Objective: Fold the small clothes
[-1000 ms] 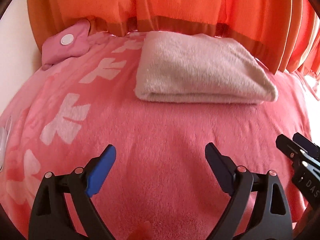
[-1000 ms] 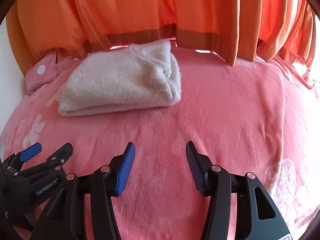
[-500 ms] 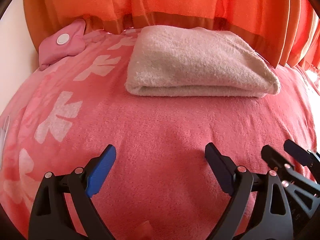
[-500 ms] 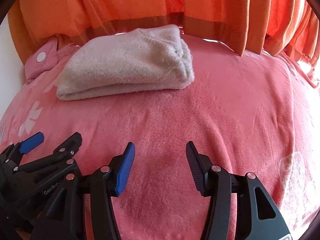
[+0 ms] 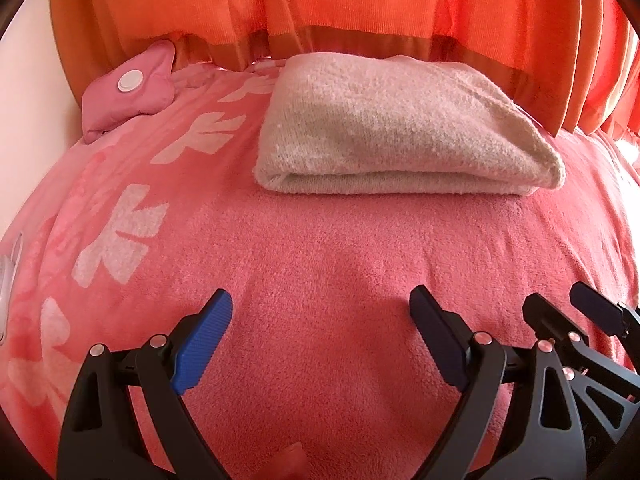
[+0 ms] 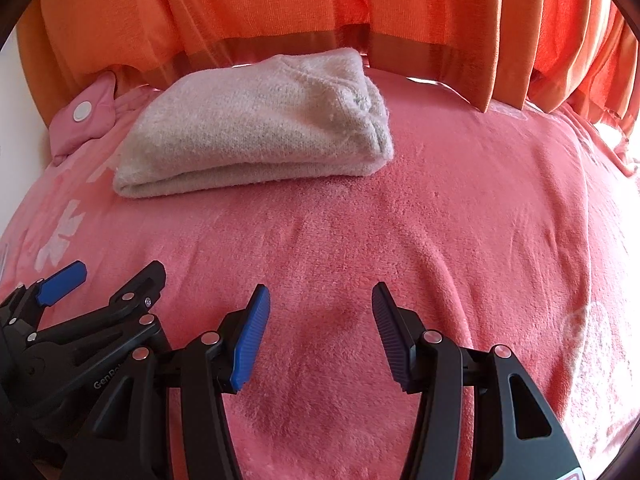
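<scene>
A folded cream fleece garment (image 5: 400,132) lies on the pink blanket (image 5: 320,248) at the far side, in front of the curtain; it also shows in the right wrist view (image 6: 260,128). My left gripper (image 5: 320,300) is open and empty, low over the blanket, well short of the garment. My right gripper (image 6: 320,296) is open and empty, close beside the left one on its right. Each gripper shows in the other's view: the right one (image 5: 560,308) and the left one (image 6: 116,276).
Orange curtains (image 5: 320,4) hang behind the garment. A small pink pillow with a white button (image 5: 128,84) lies at the back left. A pale wall (image 5: 24,100) runs on the left. A white object (image 5: 6,280) sits at the blanket's left edge.
Both grippers have moved forward toward the folded garment, which now looks larger and nearer. Both have stayed open and empty. The garment has not moved.
</scene>
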`<state>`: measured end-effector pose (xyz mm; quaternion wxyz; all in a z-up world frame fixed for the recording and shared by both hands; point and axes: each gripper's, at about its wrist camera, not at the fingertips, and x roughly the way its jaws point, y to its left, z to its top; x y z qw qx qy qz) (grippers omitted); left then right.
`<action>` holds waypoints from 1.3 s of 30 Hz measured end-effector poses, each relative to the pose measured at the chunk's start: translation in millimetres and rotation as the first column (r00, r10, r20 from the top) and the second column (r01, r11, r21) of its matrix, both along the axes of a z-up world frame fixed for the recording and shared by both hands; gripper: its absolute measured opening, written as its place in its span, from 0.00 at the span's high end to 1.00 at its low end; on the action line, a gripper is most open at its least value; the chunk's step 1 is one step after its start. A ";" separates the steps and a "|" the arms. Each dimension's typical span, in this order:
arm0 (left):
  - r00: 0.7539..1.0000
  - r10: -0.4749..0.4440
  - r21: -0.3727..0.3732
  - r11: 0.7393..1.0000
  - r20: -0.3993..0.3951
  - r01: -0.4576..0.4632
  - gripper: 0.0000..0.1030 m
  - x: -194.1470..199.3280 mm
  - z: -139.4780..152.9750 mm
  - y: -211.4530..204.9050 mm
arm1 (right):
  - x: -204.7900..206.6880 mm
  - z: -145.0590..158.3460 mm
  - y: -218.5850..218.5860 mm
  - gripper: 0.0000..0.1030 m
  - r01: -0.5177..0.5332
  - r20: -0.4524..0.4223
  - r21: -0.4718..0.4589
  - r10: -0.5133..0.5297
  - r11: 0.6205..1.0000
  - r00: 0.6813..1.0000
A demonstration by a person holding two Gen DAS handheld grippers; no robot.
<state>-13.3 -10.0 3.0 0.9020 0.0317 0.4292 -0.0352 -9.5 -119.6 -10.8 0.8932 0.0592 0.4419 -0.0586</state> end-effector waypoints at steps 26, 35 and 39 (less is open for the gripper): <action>1.000 -0.004 0.015 1.000 -0.004 0.004 0.19 1.8 -3.8 -0.1 | 0.9 -3.5 -1.6 0.50 0.017 -0.004 -0.006 -0.017 1.000 1.000; 1.000 -0.010 0.021 1.000 -0.003 0.010 0.19 3.2 -4.2 -0.7 | 1.1 -5.3 -2.1 0.50 0.020 -0.007 -0.008 -0.020 1.000 1.000; 1.000 0.001 0.009 1.000 -0.006 -0.001 0.19 2.9 -5.5 0.7 | 1.1 -5.8 -1.3 0.50 0.024 -0.006 -0.008 -0.024 1.000 1.000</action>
